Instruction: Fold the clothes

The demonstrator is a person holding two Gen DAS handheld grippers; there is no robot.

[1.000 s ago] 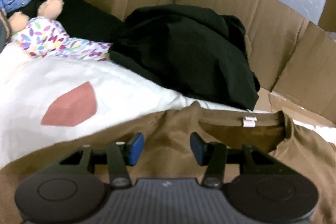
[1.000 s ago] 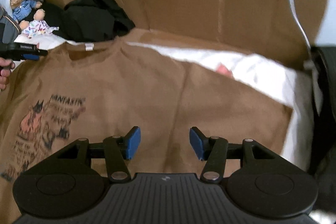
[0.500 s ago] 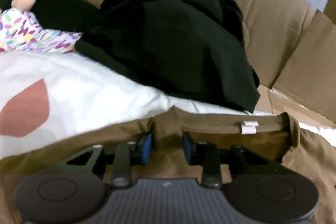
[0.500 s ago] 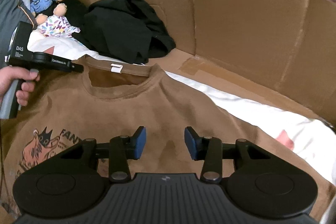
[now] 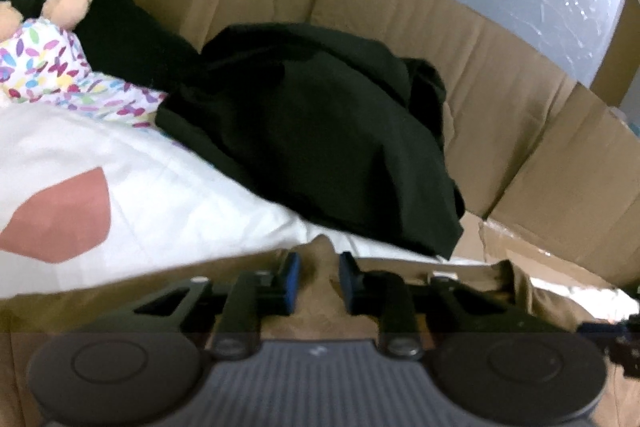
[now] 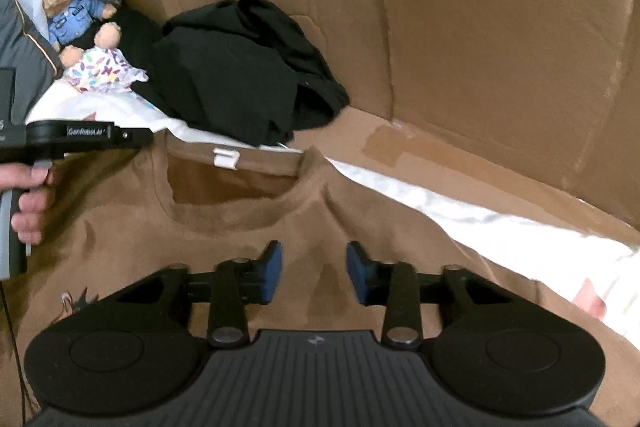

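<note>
Closing since a second ago — left gripper [image 5: 316,283] pinches the brown T-shirt [image 6: 248,219] shoulder edge; right gripper [image 6: 314,277] narrows over its other shoulder, grip unclear.

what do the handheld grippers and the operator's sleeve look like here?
Both grippers, left gripper and right gripper, look alike: black linkage arms with silver pivot screws, blue pads, a ribbed dark body flanked by round black discs. Seen side-on, the left one carries white "GenRobot.AI" lettering and a grey handle. The sleeve is grey with orange piping.
</note>
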